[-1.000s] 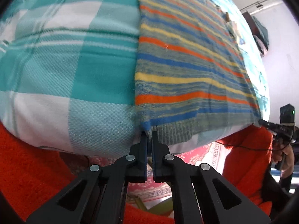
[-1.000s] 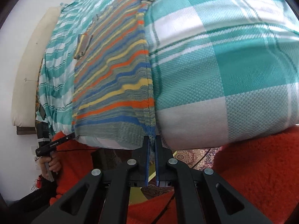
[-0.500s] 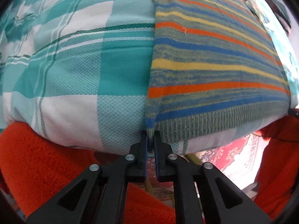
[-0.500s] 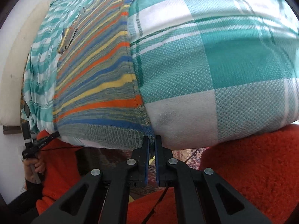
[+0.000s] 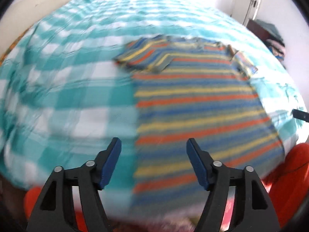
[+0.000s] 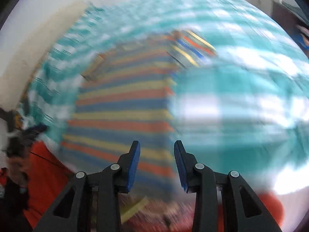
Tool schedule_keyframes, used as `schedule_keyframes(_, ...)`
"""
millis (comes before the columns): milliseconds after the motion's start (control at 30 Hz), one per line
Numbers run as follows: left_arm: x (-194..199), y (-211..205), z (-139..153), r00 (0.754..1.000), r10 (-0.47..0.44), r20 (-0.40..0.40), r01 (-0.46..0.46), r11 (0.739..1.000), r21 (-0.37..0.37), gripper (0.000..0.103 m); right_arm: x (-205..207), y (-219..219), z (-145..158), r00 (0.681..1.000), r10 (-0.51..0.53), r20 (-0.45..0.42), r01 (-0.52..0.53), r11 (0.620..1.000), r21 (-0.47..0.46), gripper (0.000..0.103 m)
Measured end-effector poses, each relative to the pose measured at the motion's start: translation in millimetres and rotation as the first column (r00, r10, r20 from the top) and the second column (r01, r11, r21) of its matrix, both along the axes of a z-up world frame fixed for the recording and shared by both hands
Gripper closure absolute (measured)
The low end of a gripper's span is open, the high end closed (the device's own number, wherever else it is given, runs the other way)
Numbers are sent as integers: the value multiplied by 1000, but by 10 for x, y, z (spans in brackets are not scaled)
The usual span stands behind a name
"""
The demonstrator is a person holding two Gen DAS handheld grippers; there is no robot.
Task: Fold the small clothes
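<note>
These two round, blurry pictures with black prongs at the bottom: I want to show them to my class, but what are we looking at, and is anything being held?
Each picture comes from a fisheye camera on a hand-held gripper, looking along its two fingers. One shows the left gripper, the other the right gripper. Both stand open and hold nothing. A striped sweater lies flat on a bed with a teal checked sheet, one sleeve folded across its chest. The blur suggests that the cameras are moving. The orange at the lower edge is too blurred to name.
</note>
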State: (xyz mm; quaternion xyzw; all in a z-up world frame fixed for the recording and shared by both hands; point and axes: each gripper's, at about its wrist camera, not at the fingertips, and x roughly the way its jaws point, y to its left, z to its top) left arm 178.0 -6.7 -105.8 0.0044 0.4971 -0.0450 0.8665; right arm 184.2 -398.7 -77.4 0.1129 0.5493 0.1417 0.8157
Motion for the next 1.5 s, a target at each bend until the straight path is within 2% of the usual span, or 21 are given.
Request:
schedule_keyframes(67, 177, -54, -195, 1000, 18, -12, -18, 1000, 2, 30, 242, 236, -155, 999, 14, 41, -17, 997, 80, 66)
schedule_keyframes(100, 249, -90, -330, 999, 30, -33, -29, 999, 18, 30, 322, 325, -263, 999, 14, 48, -18, 996, 86, 66)
schedule_keyframes(133, 261, -85, -442, 998, 42, -53, -40, 998, 42, 30, 382, 388, -406, 999, 14, 43, -17, 997, 79, 66)
schedule_keyframes(200, 238, 25, -753, 990, 76, -118, -63, 992, 109, 30, 437, 474, -769, 999, 13, -29, -12, 999, 51, 66)
schedule_keyframes(267, 38, 242, -883, 987, 103, -127, -91, 991, 94, 26, 332, 464, -1124, 994, 8, -107, -10, 1000, -13, 69)
schedule_keyframes(300, -50, 333, -882, 986, 123, -117, -113, 990, 85, 22, 223, 416, -1178, 997, 10, -79, -10, 1000, -3, 70)
schedule_keyframes(333, -107, 392, -865, 983, 136, -122, -126, 988, 89, 20, 108, 356, -1163, 999, 3, -35, -2, 1000, 11, 70)
schedule_keyframes(500, -243, 541, -702, 973, 196, -122, -189, 980, 68, 20, 18, 306, -1074, 997, 7, -80, -7, 1000, -8, 70)
schedule_keyframes(567, -279, 588, -637, 968, 227, -106, -220, 973, 75, 20, 70, 362, -1051, 992, 55, -109, -60, 997, -42, 69)
schedule_keyframes(667, -372, 673, -525, 956, 291, -33, -288, 955, 76, 20, 155, 378, -909, 979, 135, -151, -150, 984, -95, 69)
schedule_keyframes(767, -377, 803, -487, 932, 362, 13, -361, 929, 76, 17, 446, 267, -594, 980, 183, -73, -194, 957, -215, 69)
schedule_keyframes(833, -333, 866, -511, 919, 394, 13, -394, 916, 74, 17, 764, 212, -446, 982, 187, -18, -183, 935, -303, 68)
schedule_keyframes(933, -288, 907, -583, 905, 425, 8, -423, 900, 105, 17, 1328, 136, -370, 976, 202, 79, -164, 925, -344, 62)
schedule_keyframes(1000, -273, 899, -632, 902, 432, 4, -428, 893, 142, 17, 1701, 180, -498, 970, 217, 112, -166, 921, -353, 62)
schedule_keyframes(1100, -269, 882, -699, 899, 438, -8, -429, 885, 182, 17, 2105, 359, -864, 966, 239, 96, -184, 901, -392, 62)
schedule_keyframes(1233, -245, 862, -755, 900, 435, -22, -420, 881, 216, 17, 2322, 527, -1294, 954, 294, 55, -236, 853, -465, 62)
schedule_keyframes(1300, -227, 860, -767, 900, 435, -25, -419, 880, 224, 16, 2379, 433, -1274, 962, 260, 87, -201, 883, -424, 76)
schedule_keyframes(1333, -222, 863, -771, 899, 436, -27, -420, 880, 223, 16, 2398, 271, -1201, 975, 197, 108, -146, 921, -361, 94)
schedule_keyframes(1367, -212, 872, -781, 897, 440, -30, -424, 879, 221, 15, 2412, 70, -1120, 985, 120, 125, -81, 957, -279, 95)
schedule_keyframes(1400, -204, 882, -789, 895, 445, -33, -428, 878, 216, 14, 2400, -148, -1043, 990, 46, 135, -17, 977, -213, 95)
schedule_keyframes(1500, -190, 908, -821, 888, 457, -45, -440, 875, 201, 13, 2371, -765, -898, 988, -109, 110, 114, 993, -36, 96)
